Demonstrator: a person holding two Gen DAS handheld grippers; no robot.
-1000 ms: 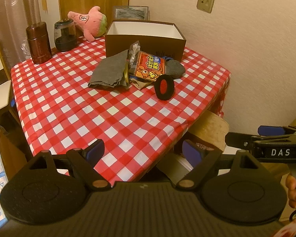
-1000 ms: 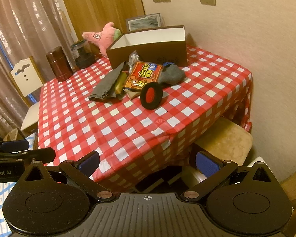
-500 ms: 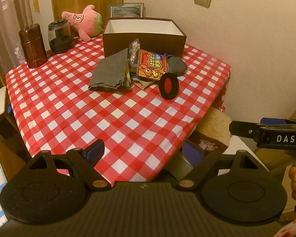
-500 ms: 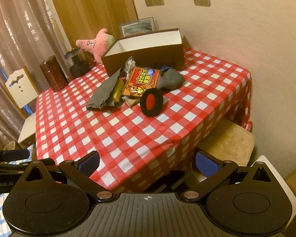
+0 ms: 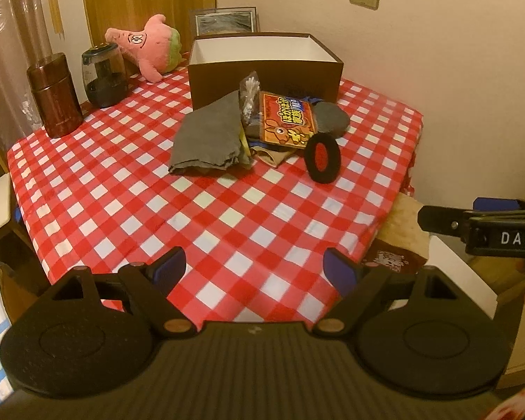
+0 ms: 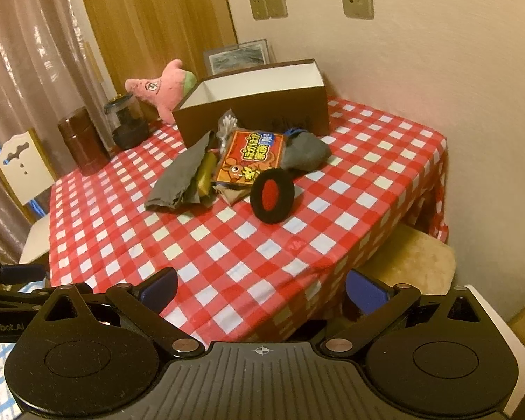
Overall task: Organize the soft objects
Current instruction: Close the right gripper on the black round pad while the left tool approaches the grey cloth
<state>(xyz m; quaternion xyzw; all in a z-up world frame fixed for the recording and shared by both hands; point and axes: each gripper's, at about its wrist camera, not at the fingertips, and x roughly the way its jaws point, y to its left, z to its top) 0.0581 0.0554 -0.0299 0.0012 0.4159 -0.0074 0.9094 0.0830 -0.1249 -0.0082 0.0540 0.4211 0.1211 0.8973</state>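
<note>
Left gripper [image 5: 253, 267] fingers are standing apart, holding nothing, hovering over the near edge of the checkered surface [image 5: 199, 210]. Right gripper [image 6: 262, 288] fingers are also spread wide and empty, sitting past the near corner edge. Soft pile is lying well ahead of both: grey cloth [image 5: 206, 136] ahead and slightly left, orange packet [image 5: 286, 120] and dark grey pouch [image 5: 330, 117] ahead, black ring with red centre [image 5: 322, 154] nearest, right of centre. Brown open box [image 5: 262, 66] is standing just behind the pile. Pink plush [image 5: 147, 47] is lying far left by two jars [image 5: 54, 96]. Bare cloth is stretching between fingers and pile.
</note>
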